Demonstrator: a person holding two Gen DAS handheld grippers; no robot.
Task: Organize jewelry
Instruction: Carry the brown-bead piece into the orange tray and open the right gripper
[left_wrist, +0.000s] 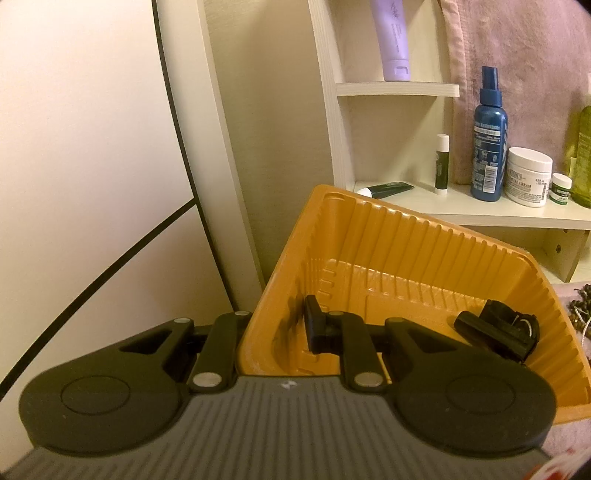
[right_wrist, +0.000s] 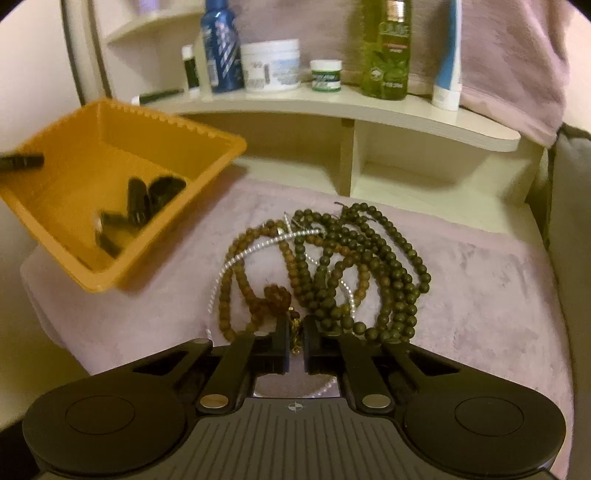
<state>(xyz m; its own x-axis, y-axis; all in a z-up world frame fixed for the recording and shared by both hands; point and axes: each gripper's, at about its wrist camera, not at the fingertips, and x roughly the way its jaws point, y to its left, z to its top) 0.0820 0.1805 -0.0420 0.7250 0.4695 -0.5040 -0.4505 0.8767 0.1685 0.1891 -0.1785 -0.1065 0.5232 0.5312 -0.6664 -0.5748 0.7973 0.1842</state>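
The orange tray (left_wrist: 369, 236) is held lifted by its wall, clamped in the left hand-held gripper (left_wrist: 275, 328). A small gold chain (right_wrist: 295, 332), at the bead pile (right_wrist: 325, 266) on the pink cloth (right_wrist: 480, 295), is pinched in the nearly closed right hand-held gripper (right_wrist: 295, 341).

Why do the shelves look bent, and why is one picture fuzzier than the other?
Both views are fisheye, so straight lines bow: the shelf curves in the right wrist view, the dark frame line in the left. The right wrist view is smeared, most on the bottles and orange tray; the beads stay readable. The left wrist view is sharp. Light is warm and dim in both.
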